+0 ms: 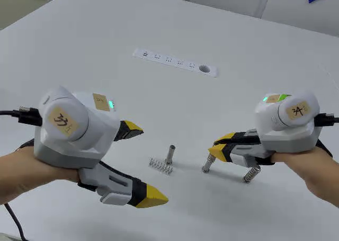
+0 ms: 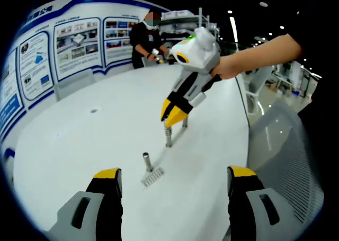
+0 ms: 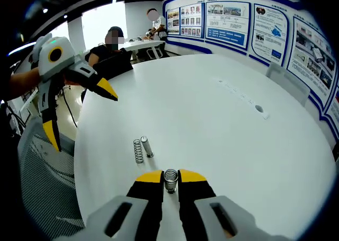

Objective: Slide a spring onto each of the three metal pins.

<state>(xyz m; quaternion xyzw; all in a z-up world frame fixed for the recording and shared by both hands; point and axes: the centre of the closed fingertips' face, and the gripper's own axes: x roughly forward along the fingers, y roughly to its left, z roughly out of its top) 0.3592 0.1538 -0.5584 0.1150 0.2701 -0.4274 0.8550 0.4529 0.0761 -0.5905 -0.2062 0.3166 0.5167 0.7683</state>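
Note:
My right gripper (image 1: 218, 149) is shut on a spring (image 3: 170, 180) that sits on the middle metal pin (image 1: 208, 164). Beside it on the right stands another pin with a spring (image 1: 252, 173) around it. The left pin (image 1: 170, 154) stands bare and upright, with a loose spring (image 1: 160, 166) lying on the table at its foot. In the right gripper view that bare pin (image 3: 146, 146) and loose spring (image 3: 138, 150) lie just ahead of the jaws. My left gripper (image 1: 143, 162) is wide open and holds nothing, to the left of the bare pin (image 2: 146, 161) and loose spring (image 2: 152, 176).
The work lies on a large white round table (image 1: 106, 50). A white power strip (image 1: 175, 62) lies flat further back on it. Chairs stand by the table's edge (image 3: 37, 145), and people stand and sit in the background (image 3: 114, 53) near wall posters.

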